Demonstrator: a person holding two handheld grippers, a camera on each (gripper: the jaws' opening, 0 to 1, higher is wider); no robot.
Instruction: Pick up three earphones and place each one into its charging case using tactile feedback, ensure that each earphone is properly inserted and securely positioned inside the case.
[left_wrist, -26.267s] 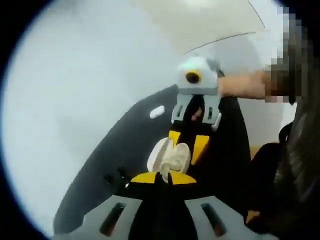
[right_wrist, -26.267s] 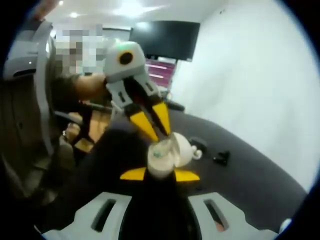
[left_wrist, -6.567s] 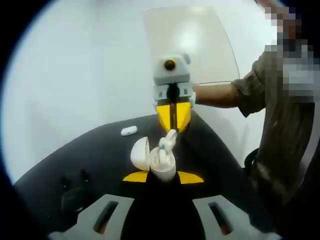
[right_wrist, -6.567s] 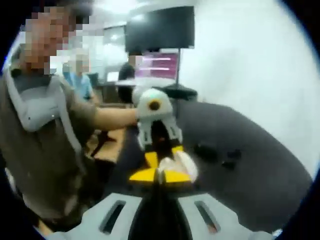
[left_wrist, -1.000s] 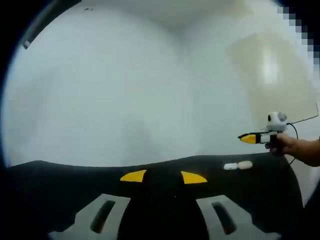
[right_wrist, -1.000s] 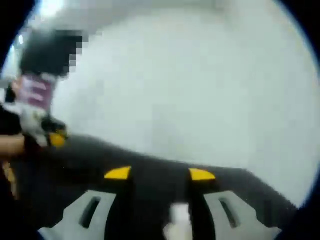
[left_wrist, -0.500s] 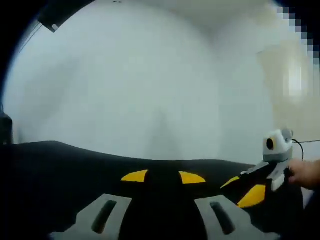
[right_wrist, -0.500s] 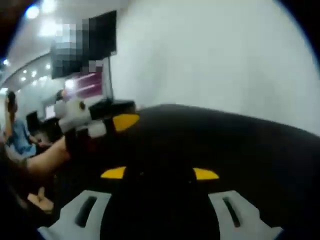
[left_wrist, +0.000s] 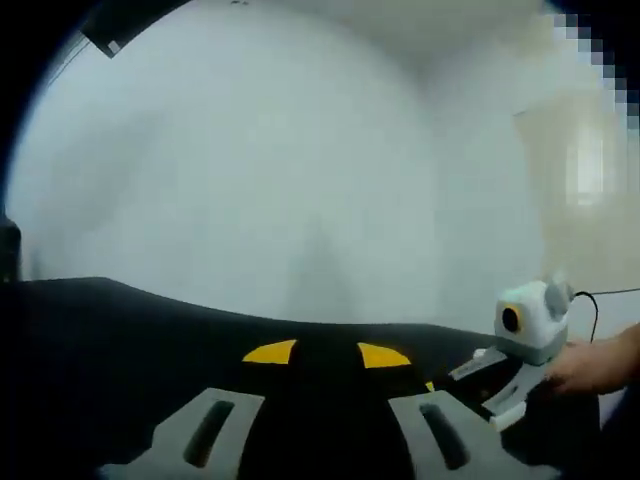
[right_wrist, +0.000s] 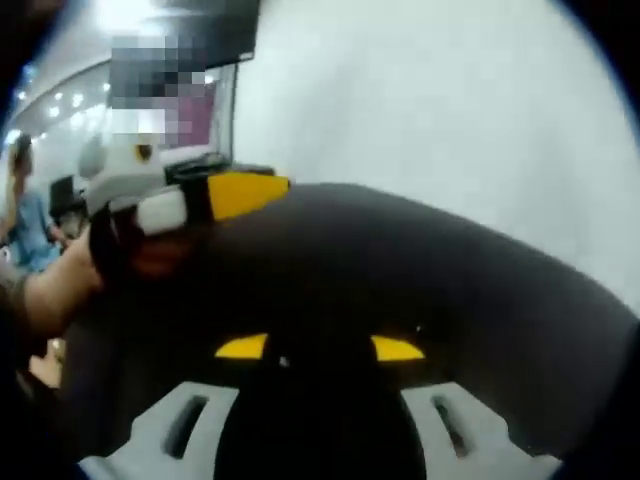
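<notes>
My left gripper (left_wrist: 325, 354) stands open low over the black table (left_wrist: 120, 340), with nothing between its yellow-tipped jaws. The right gripper's grey-white body (left_wrist: 525, 325) comes in from the right, held by a hand (left_wrist: 600, 365), with its jaws low by the table. In the right gripper view, my right gripper (right_wrist: 320, 348) is open too, with bare black table (right_wrist: 450, 280) between its jaws. From the left there, the left gripper's yellow fingertips (right_wrist: 245, 194) point across the table, held by a hand (right_wrist: 60, 285).
A white wall (left_wrist: 300, 180) rises behind the table's curved far edge. In the right gripper view, a dark screen (right_wrist: 215, 30) hangs at the back left, and a person (right_wrist: 25, 215) stands far off at the left edge.
Both views have swung since a second ago. The right gripper now sits lower and nearer in the left view. The left gripper looms larger in the right view.
</notes>
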